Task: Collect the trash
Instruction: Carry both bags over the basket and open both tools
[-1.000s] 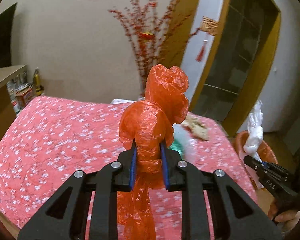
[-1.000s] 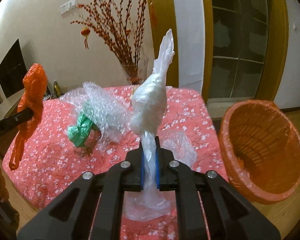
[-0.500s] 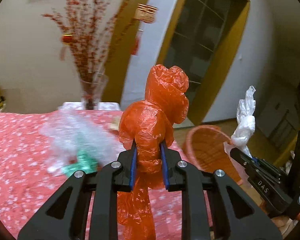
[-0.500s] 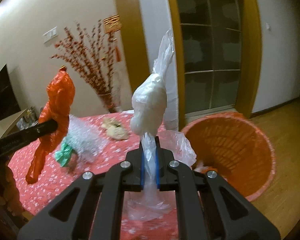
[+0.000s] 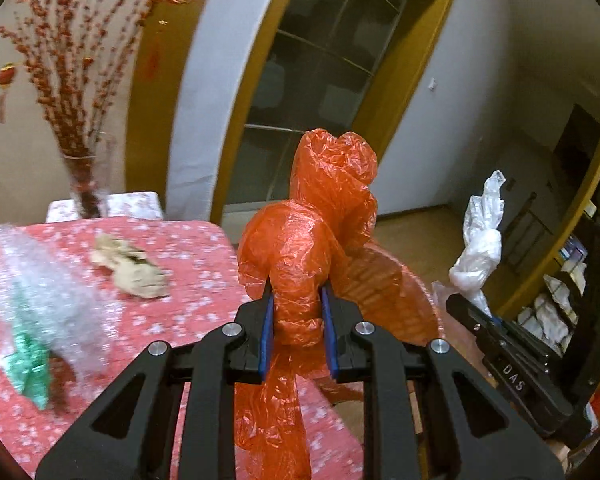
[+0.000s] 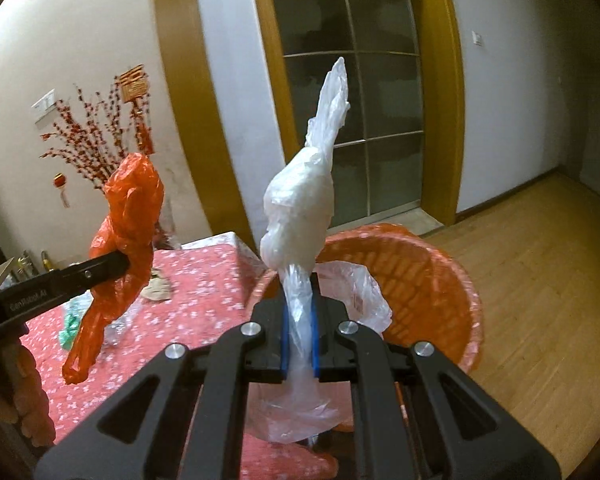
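My left gripper (image 5: 297,320) is shut on a crumpled orange plastic bag (image 5: 320,216), which bulges above the blue pads and trails below them. My right gripper (image 6: 299,336) is shut on a twisted clear plastic bag (image 6: 300,208) that stands tall above its fingers. An orange woven trash basket (image 6: 420,276) with a clear liner sits on the floor just beyond the right gripper, at the table's corner. In the left wrist view the basket (image 5: 384,280) lies right behind the orange bag, and the right gripper (image 5: 466,304) holds the clear bag (image 5: 480,248) at the right.
A table with a red flowered cloth (image 5: 188,280) carries bubble wrap with green plastic (image 5: 32,312) and a crumpled beige paper (image 5: 128,264). A vase of red branches (image 5: 80,120) stands behind it. Glass doors (image 6: 352,92) and a wooden floor (image 6: 540,280) lie beyond the basket.
Both grippers have swung right from over the table toward the orange basket, each keeping its bag. The basket now sits nearer and more central ahead of both.
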Available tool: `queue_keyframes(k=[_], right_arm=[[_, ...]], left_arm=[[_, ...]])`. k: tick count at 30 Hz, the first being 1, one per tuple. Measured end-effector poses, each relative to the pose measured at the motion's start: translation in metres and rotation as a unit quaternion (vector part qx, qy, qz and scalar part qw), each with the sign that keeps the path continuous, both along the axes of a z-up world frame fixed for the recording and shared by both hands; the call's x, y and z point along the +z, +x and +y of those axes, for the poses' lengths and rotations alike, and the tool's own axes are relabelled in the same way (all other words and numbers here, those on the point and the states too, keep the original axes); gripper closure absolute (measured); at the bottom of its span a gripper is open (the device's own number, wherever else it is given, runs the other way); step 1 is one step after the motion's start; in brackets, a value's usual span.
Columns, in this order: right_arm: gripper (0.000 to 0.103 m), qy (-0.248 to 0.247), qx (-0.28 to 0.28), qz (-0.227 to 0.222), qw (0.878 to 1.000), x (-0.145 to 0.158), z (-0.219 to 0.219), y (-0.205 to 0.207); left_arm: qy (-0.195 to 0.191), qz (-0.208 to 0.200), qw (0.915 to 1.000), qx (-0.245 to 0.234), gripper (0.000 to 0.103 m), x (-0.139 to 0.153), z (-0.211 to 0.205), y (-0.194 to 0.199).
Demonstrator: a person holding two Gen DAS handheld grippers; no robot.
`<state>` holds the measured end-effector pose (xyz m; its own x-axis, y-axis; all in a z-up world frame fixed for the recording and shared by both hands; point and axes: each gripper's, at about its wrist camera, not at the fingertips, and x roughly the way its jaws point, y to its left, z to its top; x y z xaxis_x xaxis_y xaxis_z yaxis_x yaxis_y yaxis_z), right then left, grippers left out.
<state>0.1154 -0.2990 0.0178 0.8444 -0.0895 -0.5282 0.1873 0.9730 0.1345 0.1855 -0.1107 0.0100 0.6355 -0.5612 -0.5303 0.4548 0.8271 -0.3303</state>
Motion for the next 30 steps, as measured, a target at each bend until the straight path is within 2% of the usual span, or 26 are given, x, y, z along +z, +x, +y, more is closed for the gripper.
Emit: queue_keyframes(k=[19, 25, 27, 30], right_arm=[[0.093, 0.017, -0.042, 0.014, 0.999, -0.016, -0.056, 0.018], [0.088, 0.037, -0.051, 0.02, 0.998, -0.028, -0.071, 0.026], [0.08, 0.039, -0.053, 0.023, 0.998, -0.032, -0.073, 0.028], [0.075, 0.042, -0.055, 0.028, 0.997, -0.037, -0.077, 0.029]], left_arm=[[0.013, 0.023, 0.9972, -0.069, 0.082, -0.017, -0.073, 0.021], [0.02, 0.043, 0.9955, -0.082, 0.08, -0.03, -0.089, 0.029], [0.023, 0.054, 0.9948, -0.083, 0.077, -0.036, -0.092, 0.032], [0.028, 0.066, 0.9937, -0.086, 0.071, -0.044, -0.094, 0.035]])
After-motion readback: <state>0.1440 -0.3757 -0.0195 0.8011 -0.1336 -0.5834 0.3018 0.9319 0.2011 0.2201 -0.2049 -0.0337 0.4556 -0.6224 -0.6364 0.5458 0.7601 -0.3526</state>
